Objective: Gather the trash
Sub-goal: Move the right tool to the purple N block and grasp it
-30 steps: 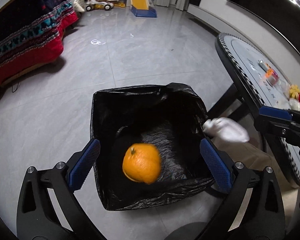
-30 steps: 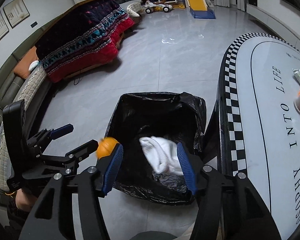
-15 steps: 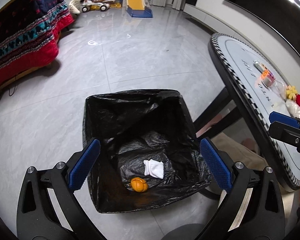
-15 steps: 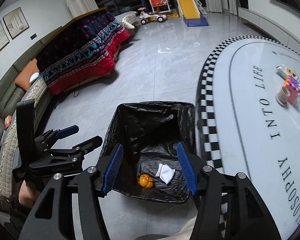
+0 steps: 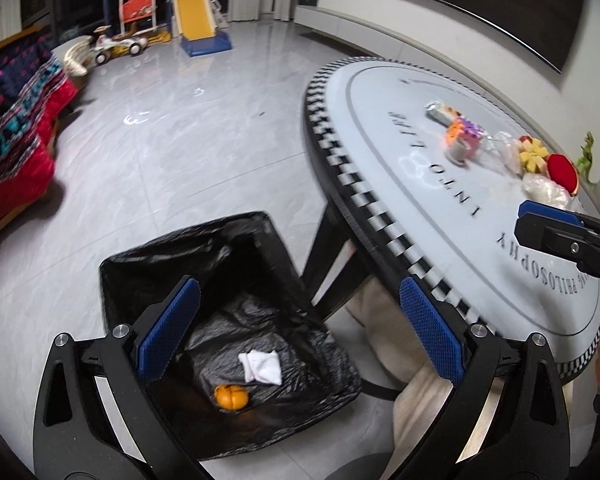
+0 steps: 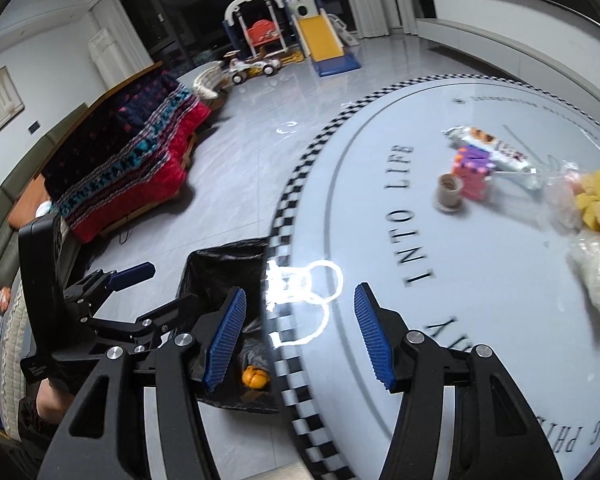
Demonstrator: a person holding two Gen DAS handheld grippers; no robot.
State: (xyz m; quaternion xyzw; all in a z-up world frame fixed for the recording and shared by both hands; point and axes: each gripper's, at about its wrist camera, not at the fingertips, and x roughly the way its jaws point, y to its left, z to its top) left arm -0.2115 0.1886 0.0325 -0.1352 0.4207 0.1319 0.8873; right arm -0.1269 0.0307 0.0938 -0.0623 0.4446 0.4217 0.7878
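A bin lined with a black bag (image 5: 204,264) stands on the floor beside the round table (image 5: 384,184). Inside it lie an orange (image 5: 231,396) and a crumpled white tissue (image 5: 260,366); the right wrist view shows the orange (image 6: 255,377) too. My left gripper (image 5: 300,328) hangs open and empty above the bin's right side. My right gripper (image 6: 300,338) is open and empty over the table's checkered edge (image 6: 288,216). On the table lie a snack wrapper (image 6: 488,146), a small cup (image 6: 450,190), a pink block (image 6: 474,172) and clear plastic bags (image 6: 598,276).
Grey tiled floor (image 5: 180,152) spreads to the left of the bin. A sofa with a red patterned blanket (image 6: 132,168) stands at the left. A toy slide and a ride-on car (image 6: 284,40) are at the far end. Light trousers (image 5: 416,392) show under the table.
The orange and tissue fell from the open jaws into the bin and settled at its bottom. Both grippers then swung right and rose, so the table fills more of each view.
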